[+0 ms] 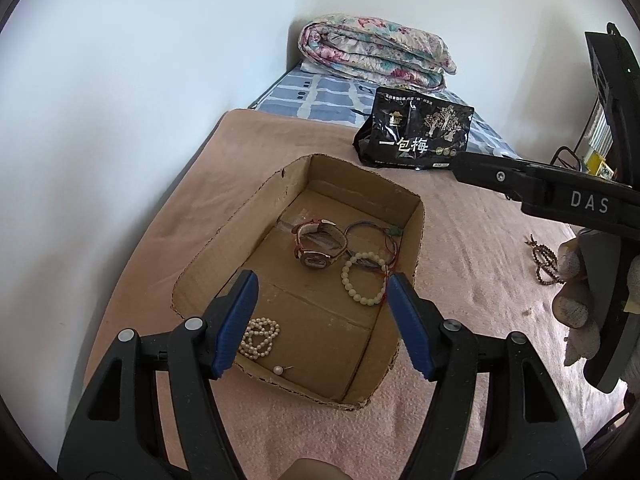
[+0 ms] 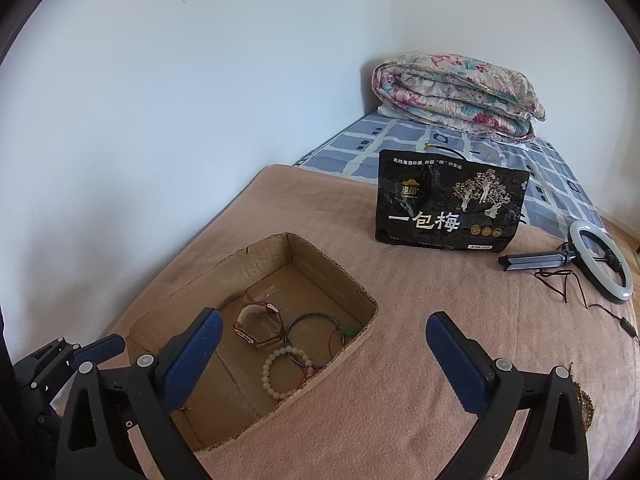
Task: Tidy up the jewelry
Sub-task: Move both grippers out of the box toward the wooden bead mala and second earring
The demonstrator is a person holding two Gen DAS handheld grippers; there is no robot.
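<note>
An open cardboard box (image 1: 352,196) lies on the pink blanket (image 1: 460,320) that covers the bed, its long axis running from the near edge away toward the wall corner, in the left wrist view. Inside it, a watch (image 1: 318,244) with a reddish strap lies on its side near the middle, dial end toward the camera. Just beside it to the right lies a thin blue bangle (image 1: 370,240), and a pale bead bracelet (image 1: 363,278) overlaps the bangle's near edge. A coiled pearl strand (image 1: 260,338) sits in the near left corner, partly hidden behind a blue finger pad, with a single pearl earring (image 1: 278,369) just beside it against the near wall. Outside the box, a brown bead string (image 1: 544,260) lies on the blanket to the right, partly covered by the gloved hand on the other tool. The left tool (image 1: 322,292) hangs above the near end of the box, its fingers spread wide and holding nothing. The right tool (image 2: 324,332) is likewise spread wide and empty, above the box's right rim and the blanket. Beyond the box a black snack bag (image 2: 450,204) stands upright, a ring light (image 2: 602,260) with its cable lies on the blanket at the far right, and a folded floral quilt (image 2: 456,92) rests on the blue checked sheet (image 2: 372,140) by the wall.
</note>
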